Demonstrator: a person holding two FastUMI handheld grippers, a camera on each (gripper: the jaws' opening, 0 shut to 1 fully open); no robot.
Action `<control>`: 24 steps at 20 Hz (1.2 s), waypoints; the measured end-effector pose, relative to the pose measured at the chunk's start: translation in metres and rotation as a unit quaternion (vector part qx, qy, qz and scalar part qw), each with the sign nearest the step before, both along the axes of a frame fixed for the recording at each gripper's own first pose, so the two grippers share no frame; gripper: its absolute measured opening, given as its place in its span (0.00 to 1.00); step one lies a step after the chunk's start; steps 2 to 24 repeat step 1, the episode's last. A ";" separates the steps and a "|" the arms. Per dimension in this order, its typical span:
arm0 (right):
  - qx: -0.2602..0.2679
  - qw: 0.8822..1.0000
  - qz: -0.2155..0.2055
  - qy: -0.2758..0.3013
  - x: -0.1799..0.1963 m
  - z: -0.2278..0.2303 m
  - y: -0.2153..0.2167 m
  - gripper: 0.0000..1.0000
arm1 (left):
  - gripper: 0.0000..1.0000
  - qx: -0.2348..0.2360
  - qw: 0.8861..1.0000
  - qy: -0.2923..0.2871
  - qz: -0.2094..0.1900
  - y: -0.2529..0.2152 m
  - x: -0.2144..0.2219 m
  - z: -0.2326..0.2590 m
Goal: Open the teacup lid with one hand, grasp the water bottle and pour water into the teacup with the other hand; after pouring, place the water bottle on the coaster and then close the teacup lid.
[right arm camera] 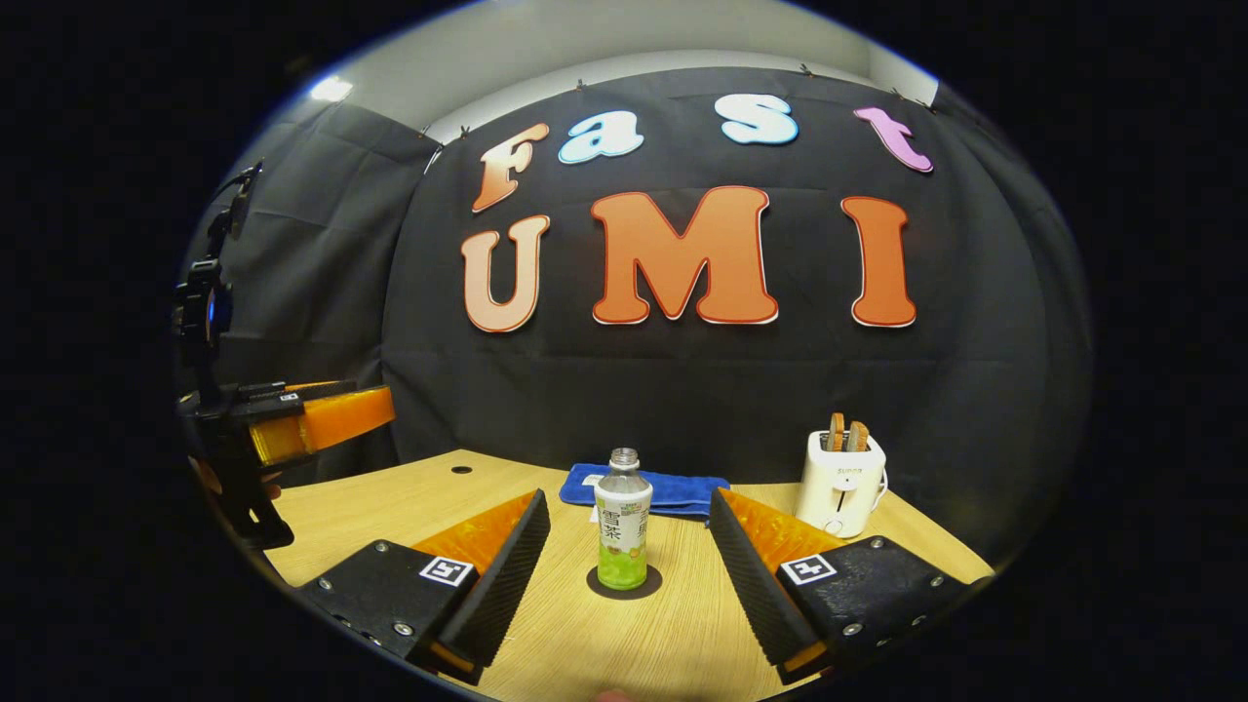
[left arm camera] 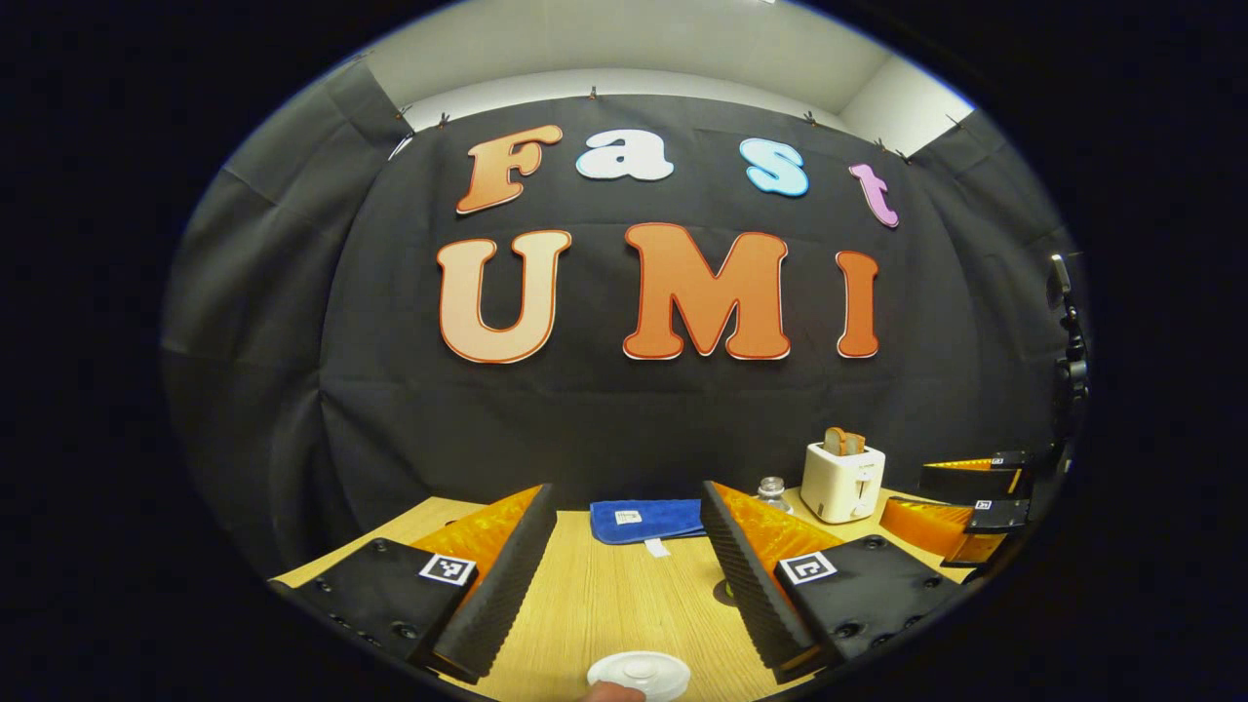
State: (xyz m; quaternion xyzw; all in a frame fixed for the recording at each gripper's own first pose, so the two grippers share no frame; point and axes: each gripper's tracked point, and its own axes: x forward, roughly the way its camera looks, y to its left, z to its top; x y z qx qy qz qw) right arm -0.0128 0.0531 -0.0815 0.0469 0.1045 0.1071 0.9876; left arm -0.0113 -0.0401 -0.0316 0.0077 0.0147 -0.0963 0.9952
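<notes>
My left gripper [left arm camera: 627, 489] is open above the table, and the round white teacup lid [left arm camera: 639, 673] lies low between its fingers, untouched. Only the lid of the teacup shows. The clear water bottle [right arm camera: 623, 522], uncapped and with green liquid at its bottom, stands upright on a dark round coaster [right arm camera: 624, 583]. My right gripper [right arm camera: 627, 494] is open, its fingers on either side of the bottle and short of it. In the left gripper view the bottle's top [left arm camera: 773, 490] peeks from behind one finger, and the right gripper [left arm camera: 965, 507] hovers at the far right.
A folded blue cloth [right arm camera: 643, 487] lies at the back of the wooden table [right arm camera: 682, 624]. A white toaster [right arm camera: 840, 483] with two slices of toast stands at the back right. The left gripper [right arm camera: 292, 419] hangs at the far left. A small hole [right arm camera: 461, 470] marks the tabletop.
</notes>
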 end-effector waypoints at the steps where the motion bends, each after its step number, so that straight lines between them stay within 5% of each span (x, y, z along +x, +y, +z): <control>1: -0.001 1.000 -0.001 -0.002 0.000 0.001 0.000 0.99 | 0.98 0.003 1.000 0.000 0.004 0.001 0.000 -0.002; 24: -0.001 1.000 -0.001 -0.002 0.000 0.001 0.000 0.99 | 0.98 0.003 1.000 0.000 0.004 0.001 0.000 -0.002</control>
